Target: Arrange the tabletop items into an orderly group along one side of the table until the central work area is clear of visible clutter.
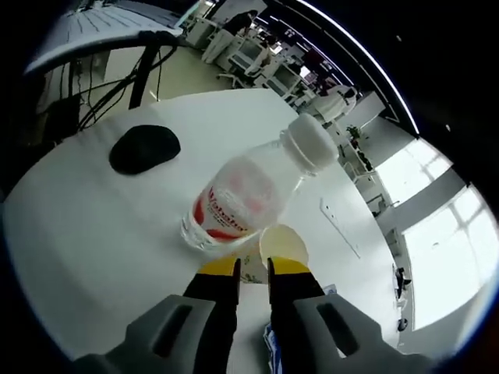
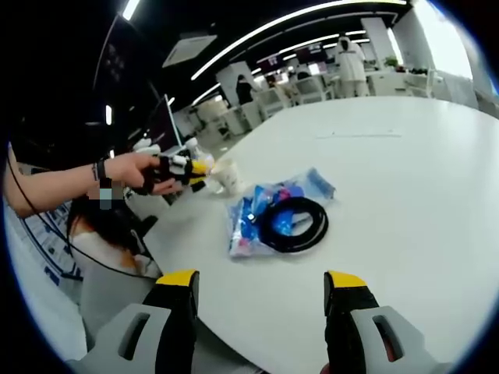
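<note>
In the left gripper view we see our left gripper (image 1: pixel 251 267) with its yellow-tipped jaws drawn close together, a narrow gap between them. They pinch the rim of a small paper cup (image 1: pixel 282 245). We cannot tell how firm the hold is. Just beyond the cup a clear bottle (image 1: pixel 253 191) with a white cap and a red label leans tilted, its base near the jaw tips. Farther off on the white table (image 1: pixel 93 241) lies a black mouse (image 1: pixel 144 148), well apart from the bottle.

In the right gripper view our right gripper (image 2: pixel 260 287) has its jaws spread wide with nothing between them, hovering over the near edge of the table. Ahead of it lies a blue packet (image 2: pixel 261 206) with a black cable (image 2: pixel 295 224) coiled on top of it. Beyond the packet, toward the left, a hand (image 2: pixel 136 173) holds the left gripper at the cup (image 2: pixel 225 176), with the bottle (image 2: pixel 193 148) just behind it.
</note>
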